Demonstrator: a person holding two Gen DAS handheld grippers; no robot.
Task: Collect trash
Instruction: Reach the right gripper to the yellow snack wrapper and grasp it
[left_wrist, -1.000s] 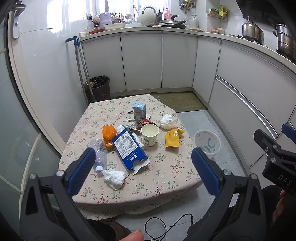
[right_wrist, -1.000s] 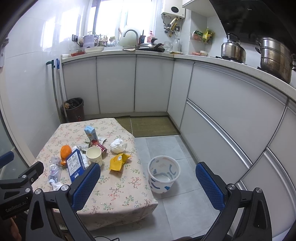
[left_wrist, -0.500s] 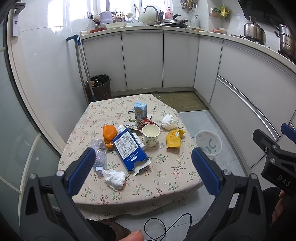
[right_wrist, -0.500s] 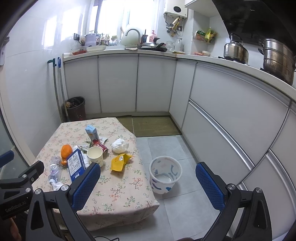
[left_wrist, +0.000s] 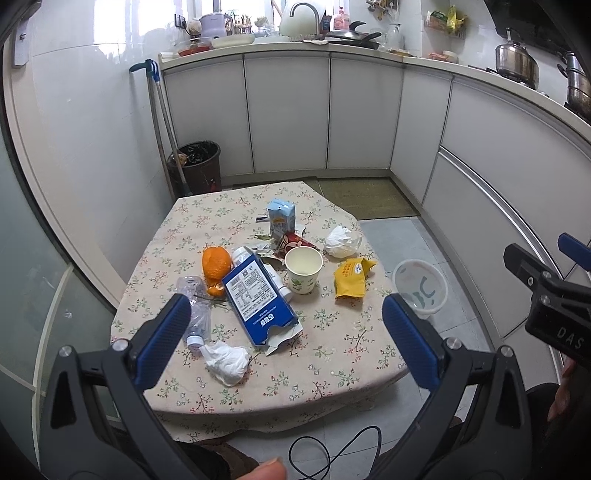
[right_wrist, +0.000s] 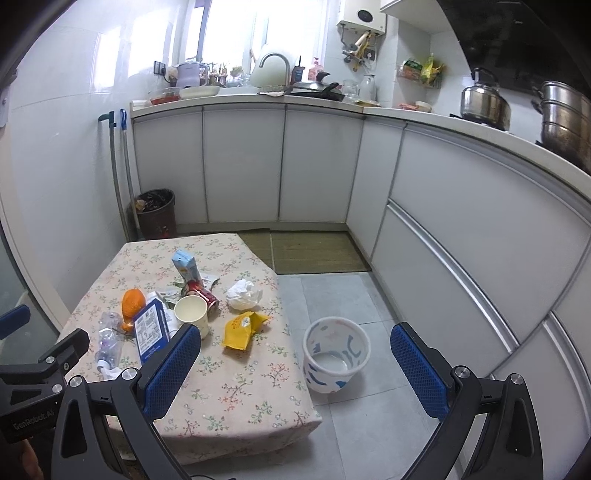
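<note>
Trash lies on a low table with a floral cloth (left_wrist: 332, 354): a blue carton (left_wrist: 256, 297), a paper cup (left_wrist: 303, 269), a yellow snack bag (left_wrist: 351, 277), an orange peel (left_wrist: 214, 262), a plastic bottle (left_wrist: 195, 310), two crumpled tissues (left_wrist: 227, 362) (left_wrist: 341, 242), and a small blue drink box (left_wrist: 281, 216). A white patterned bin (right_wrist: 336, 354) stands on the floor right of the table. My left gripper (left_wrist: 286, 338) hangs open above the table's near edge. My right gripper (right_wrist: 295, 367) is open, high over the table corner and bin.
White kitchen cabinets (right_wrist: 243, 166) curve around the back and right. A dark full trash can (left_wrist: 197, 162) and a mop handle (left_wrist: 162, 129) stand in the far left corner. A mat (right_wrist: 314, 251) lies on the grey tiled floor. A cable (left_wrist: 332, 450) trails near me.
Both views have crept slightly forward and downward toward the table. Nothing on the table has moved, and both grippers stay open.
</note>
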